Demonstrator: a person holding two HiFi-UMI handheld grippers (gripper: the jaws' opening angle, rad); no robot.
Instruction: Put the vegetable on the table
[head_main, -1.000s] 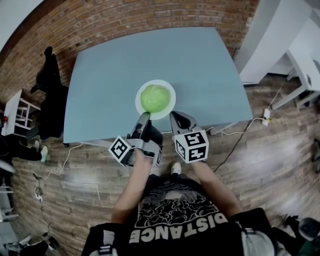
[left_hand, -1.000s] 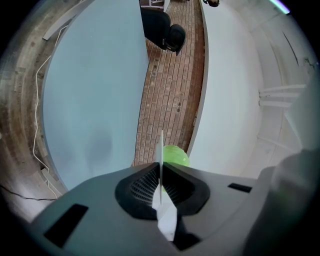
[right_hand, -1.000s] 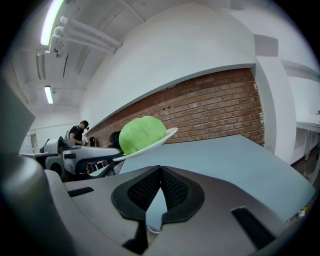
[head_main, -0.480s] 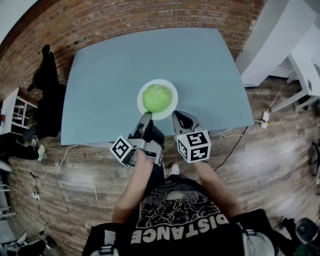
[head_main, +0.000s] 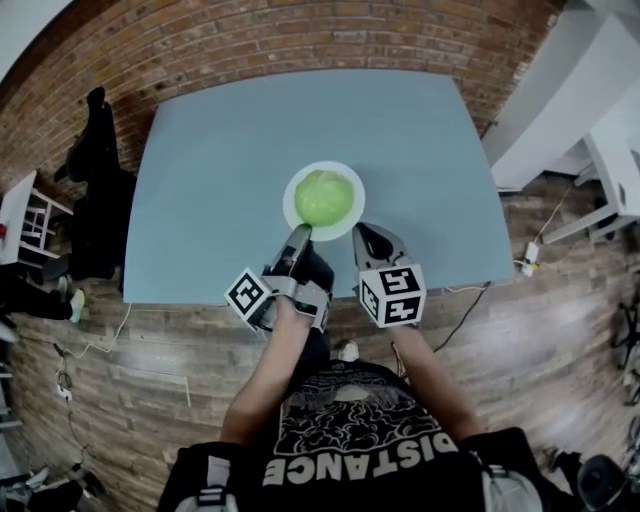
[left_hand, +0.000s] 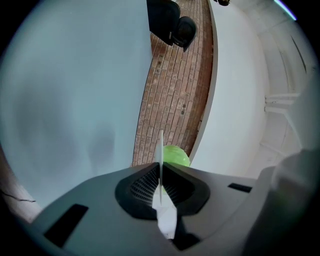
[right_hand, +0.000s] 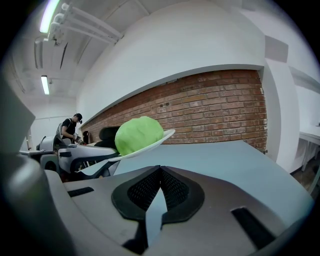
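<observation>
Vegetable: round, pale green head, cabbage-like. It sits on a white plate and is not yet on the tabletop itself.
Plate: white and shallow, over the near middle of the table. In the right gripper view it looks raised and tilted, with the held rim lower.
Table: blue-grey top, otherwise bare.
Left gripper: clamped on the plate's near rim. In its own view the thin white edge runs straight between the closed jaws, with the vegetable behind.
Right gripper: jaws pressed together on nothing. It sits low, just beside the plate on its right, not touching it.
Step in hand (judgement): plate carried by one gripper; vegetable yet to be moved to the tabletop.
Risk 1: a round head on a tilted plate may roll toward the low, held side and off over the near table edge close by.
Risk 2: a one-gripper pinch on a thin rim may let the plate pivot or slip in the jaws under the load.
Risk 3: the right gripper must open wide before it can take so large a vegetable; a narrow opening would only nudge it.
Edges: near table edge right under the grippers, wooden floor below.
Open room: wide bare tabletop to the left, right and beyond the plate; brick wall well back.
</observation>
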